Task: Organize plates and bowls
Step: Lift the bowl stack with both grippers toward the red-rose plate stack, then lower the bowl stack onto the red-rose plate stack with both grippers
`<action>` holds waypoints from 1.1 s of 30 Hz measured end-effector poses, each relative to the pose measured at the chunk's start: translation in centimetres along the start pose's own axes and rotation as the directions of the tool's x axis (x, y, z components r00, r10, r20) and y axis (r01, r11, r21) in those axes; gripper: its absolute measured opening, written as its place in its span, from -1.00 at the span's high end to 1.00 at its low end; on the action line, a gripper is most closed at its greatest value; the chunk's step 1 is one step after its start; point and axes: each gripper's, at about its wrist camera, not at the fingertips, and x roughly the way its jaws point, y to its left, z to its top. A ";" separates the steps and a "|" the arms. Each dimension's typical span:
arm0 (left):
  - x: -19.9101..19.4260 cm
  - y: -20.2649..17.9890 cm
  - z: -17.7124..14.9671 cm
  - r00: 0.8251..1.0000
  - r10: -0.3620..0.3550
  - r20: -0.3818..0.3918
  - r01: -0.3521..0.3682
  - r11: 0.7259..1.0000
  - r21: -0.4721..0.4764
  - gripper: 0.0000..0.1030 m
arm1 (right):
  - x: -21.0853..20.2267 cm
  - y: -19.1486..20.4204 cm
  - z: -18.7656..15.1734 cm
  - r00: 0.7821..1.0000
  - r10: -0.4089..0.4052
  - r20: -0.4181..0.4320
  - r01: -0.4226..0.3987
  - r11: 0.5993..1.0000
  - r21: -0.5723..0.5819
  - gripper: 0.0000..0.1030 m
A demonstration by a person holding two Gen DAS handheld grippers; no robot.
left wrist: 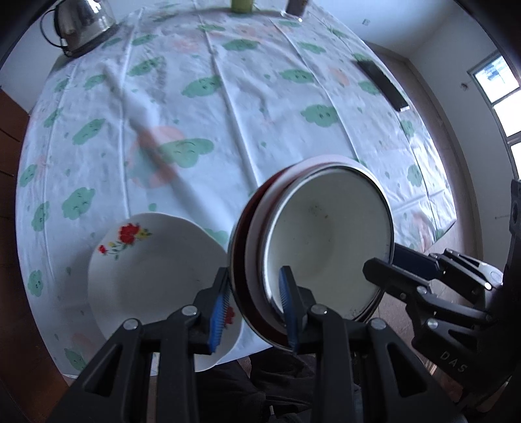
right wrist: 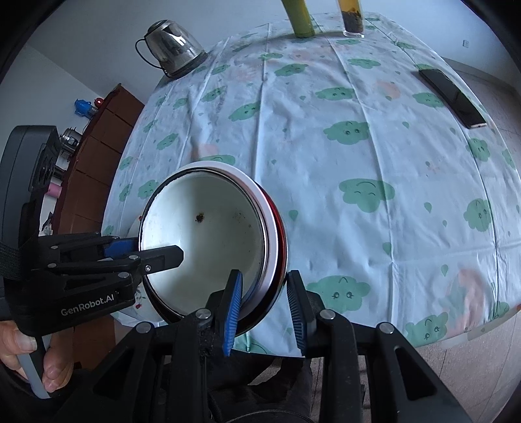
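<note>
1. Jaws of the left gripper [left wrist: 257, 312] are straddling the near-left rim of the nested bowl stack [left wrist: 329, 240]: one blue pad is sitting outside the stack, the other inside the top white bowl. Whether they are pinching firmly cannot be told; a narrow gap is showing beside the outer pad.
2. Jaws of the right gripper [right wrist: 267, 312] are bracketing the stack's opposite rim, one pad inside the white bowl and one outside the red-edged outer bowl, with a visible gap on the outer side, so grip cannot be told.
3. Stack is tilting steeply on edge between both grippers, likely because two opposite holds are steadying several nested pieces at once during a carry.
4. Flowered bowl [left wrist: 156, 279] is lying just left of the left jaws, at the table's near edge, partly behind the outer pad; probably the next piece for nesting.
5. Tablecloth [left wrist: 228, 107], printed with green clouds, is spreading ahead of both jaws.
6. Phone [right wrist: 452, 97] is lying far ahead to the right.
7. Kettle [right wrist: 172, 48] is standing far ahead to the left; green bottle [right wrist: 299, 19] and glass [right wrist: 351, 19] are standing at the far edge.
</note>
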 end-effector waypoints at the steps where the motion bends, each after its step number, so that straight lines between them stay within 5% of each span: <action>1: -0.2 0.3 0.0 1.000 0.000 0.004 0.000 1.000 -0.005 0.44 | 0.0 0.4 0.1 1.000 0.002 0.000 -0.002 1.000 -0.007 0.41; 33: -1.9 11.1 -3.9 1.000 0.017 0.023 -0.012 0.980 -0.196 0.44 | 4.7 11.2 1.4 0.996 0.017 -0.092 -0.035 0.980 -0.197 0.41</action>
